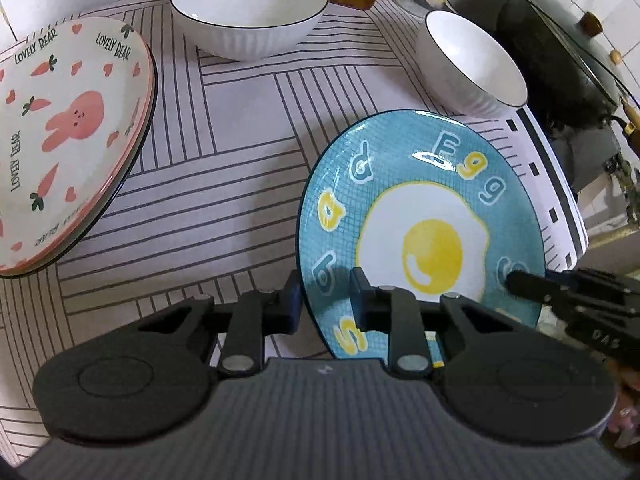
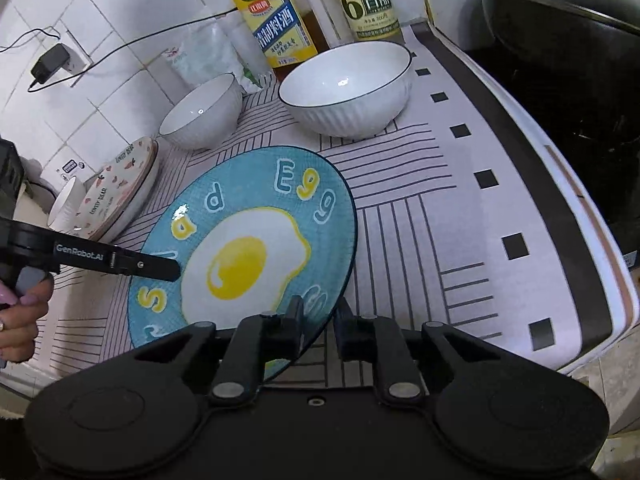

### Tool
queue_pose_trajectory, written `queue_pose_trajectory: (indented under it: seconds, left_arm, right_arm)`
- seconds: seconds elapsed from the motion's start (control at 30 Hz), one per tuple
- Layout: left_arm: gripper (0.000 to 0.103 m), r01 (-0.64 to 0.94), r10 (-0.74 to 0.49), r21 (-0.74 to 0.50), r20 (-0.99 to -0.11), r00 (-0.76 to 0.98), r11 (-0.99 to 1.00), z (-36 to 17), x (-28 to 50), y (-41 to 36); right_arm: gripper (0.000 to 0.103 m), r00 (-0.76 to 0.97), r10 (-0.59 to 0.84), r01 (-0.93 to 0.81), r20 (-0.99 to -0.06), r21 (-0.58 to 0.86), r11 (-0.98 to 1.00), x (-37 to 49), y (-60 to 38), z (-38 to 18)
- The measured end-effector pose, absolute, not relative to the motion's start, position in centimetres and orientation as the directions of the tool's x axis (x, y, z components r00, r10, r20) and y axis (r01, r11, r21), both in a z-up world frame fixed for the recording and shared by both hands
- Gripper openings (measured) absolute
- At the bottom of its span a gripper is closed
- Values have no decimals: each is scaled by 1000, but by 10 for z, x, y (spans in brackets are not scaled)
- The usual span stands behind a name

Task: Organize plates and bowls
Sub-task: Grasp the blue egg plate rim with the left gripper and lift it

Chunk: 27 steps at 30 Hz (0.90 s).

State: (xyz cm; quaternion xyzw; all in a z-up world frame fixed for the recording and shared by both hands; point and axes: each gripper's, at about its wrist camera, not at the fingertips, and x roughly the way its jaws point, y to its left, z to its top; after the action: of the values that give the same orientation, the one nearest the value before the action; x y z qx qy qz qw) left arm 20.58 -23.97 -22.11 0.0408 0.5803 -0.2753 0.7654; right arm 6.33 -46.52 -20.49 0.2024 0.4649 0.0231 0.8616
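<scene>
A blue plate with a fried-egg print [image 1: 420, 216] [image 2: 248, 248] is held tilted above the striped mat by both grippers. My left gripper [image 1: 326, 300] straddles its left rim, one finger on each face. My right gripper [image 2: 320, 324] straddles the opposite rim; it also shows in the left wrist view [image 1: 520, 282]. The left gripper shows in the right wrist view [image 2: 160, 268]. A stack of pink rabbit plates [image 1: 68, 140] [image 2: 120, 196] lies to the left. A large white bowl [image 1: 248, 8] [image 2: 348, 88] and a smaller white bowl [image 1: 472, 68] [image 2: 204, 112] stand behind.
Two bottles [image 2: 276, 20] [image 2: 368, 0] stand against the tiled wall. A dark wok with a lid [image 1: 568, 52] [image 2: 560, 28] sits on the stove to the right. The striped mat [image 1: 224, 160] covers the counter. A small white bowl [image 2: 66, 204] lies at the far left.
</scene>
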Motion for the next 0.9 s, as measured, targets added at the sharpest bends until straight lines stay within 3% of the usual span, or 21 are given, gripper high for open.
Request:
queue_pose_trajectory:
  seconds: [0.17, 0.53, 0.9]
  left_arm:
    - [22, 423, -368, -271, -915, 165, 865, -222, 208, -238]
    - [23, 405, -333, -262, -936, 116, 876, -193, 195, -218]
    - [23, 380, -345, -241, -908, 237, 893, -131, 167, -180]
  right_arm:
    - [24, 557, 219, 220, -801, 397, 891, 64, -462, -208]
    - [24, 556, 252, 100, -792, 365, 926, 54, -445, -173]
    - [24, 582, 341, -14, -738, 410, 912, 59, -427, -125]
